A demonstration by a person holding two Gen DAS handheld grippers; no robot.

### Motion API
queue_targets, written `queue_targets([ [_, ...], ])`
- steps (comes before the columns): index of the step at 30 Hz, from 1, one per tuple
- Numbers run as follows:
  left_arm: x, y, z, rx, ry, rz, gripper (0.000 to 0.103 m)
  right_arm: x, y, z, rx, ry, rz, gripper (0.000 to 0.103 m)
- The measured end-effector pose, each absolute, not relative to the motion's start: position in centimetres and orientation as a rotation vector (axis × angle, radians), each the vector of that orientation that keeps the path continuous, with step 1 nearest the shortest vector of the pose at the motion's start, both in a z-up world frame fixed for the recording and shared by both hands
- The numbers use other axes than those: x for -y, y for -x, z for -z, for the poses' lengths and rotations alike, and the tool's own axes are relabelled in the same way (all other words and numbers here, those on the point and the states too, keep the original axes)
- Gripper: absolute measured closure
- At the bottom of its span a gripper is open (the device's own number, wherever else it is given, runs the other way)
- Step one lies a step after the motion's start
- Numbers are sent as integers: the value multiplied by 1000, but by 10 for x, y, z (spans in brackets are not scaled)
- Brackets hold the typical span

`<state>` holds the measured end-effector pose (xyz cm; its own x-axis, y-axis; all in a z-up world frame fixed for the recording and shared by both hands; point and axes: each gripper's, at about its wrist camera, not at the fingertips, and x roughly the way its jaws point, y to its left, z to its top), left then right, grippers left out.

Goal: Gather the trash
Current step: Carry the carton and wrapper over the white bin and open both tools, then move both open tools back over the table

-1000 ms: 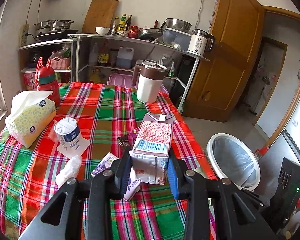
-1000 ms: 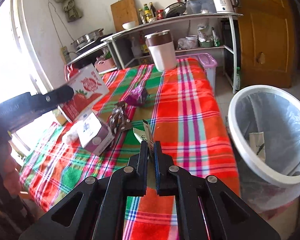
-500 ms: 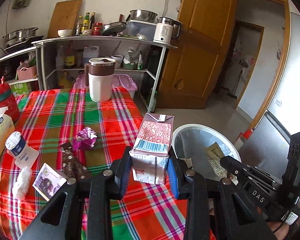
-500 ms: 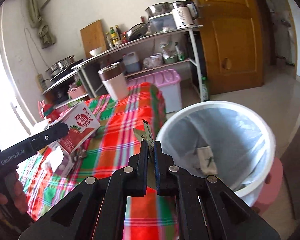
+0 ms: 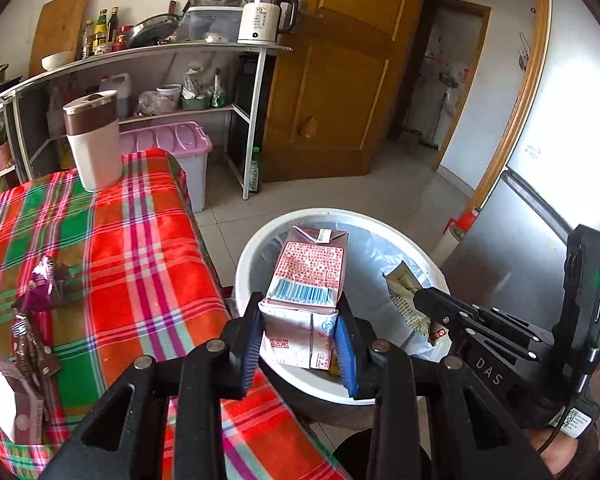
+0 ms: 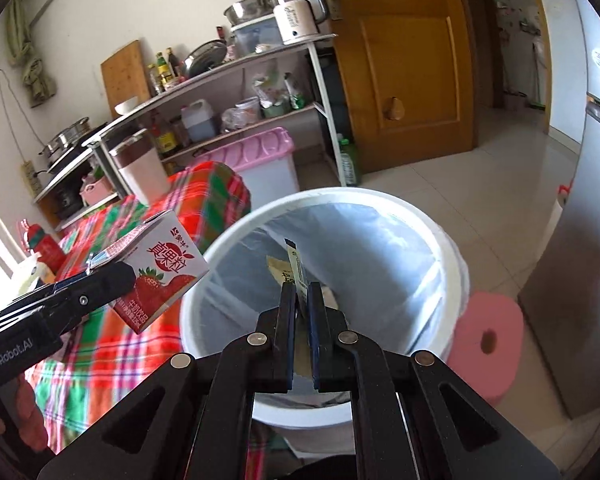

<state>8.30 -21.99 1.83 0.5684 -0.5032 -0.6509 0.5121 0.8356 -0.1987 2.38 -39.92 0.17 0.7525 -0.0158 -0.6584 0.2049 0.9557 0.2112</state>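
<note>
— Both my tongs are now hanging over the bin [image 5: 244,264], where half a second ago the carton was still lining up with the table [image 5: 148,256] edge. What are you seeing, biggest first?

— Table on my left, its plaid cloth carrying a jug [image 5: 94,144] at the far end and wrappers [image 5: 40,284] nearer me. The bin is standing on the floor just beside it, lined with a clear bag, one wrapper lying inside.

— And your left tongs [image 5: 300,332]?

— They are clamping the carton [image 5: 308,292] by its base, above the bin's near rim.

— Right tongs [image 6: 300,300]?

— Those are pinching a thin packet [image 6: 297,268] edge-on, blue pads nearly together, over the bin's mouth.
</note>
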Motion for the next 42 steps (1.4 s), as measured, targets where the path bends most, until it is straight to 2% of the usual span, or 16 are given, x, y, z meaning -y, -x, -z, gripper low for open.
queue_targets([
  [8,236,-86,-8,-798,-24,607,68,420,-30,8,-749,-307,165,96],
  [9,236,-85,-8,-798,-23,607,65,422,-30,9,-750,-312,171,96],
  [10,236,-85,-9,-796,-24,605,55,423,-29,9,-747,-317,173,96],
  [12,234,-84,-10,-791,-18,602,49,424,-27,8,-739,-327,179,94],
  [17,226,-81,-15,-775,-10,595,46,418,-24,5,-737,-318,181,78],
  [31,173,-69,-29,-726,23,530,40,378,-14,-11,-686,-290,114,75],
  [35,150,-64,-32,-709,28,490,39,360,-11,-15,-666,-286,83,69],
  [42,105,-56,-27,-703,76,415,38,318,-19,-12,-686,-252,-5,68],
])
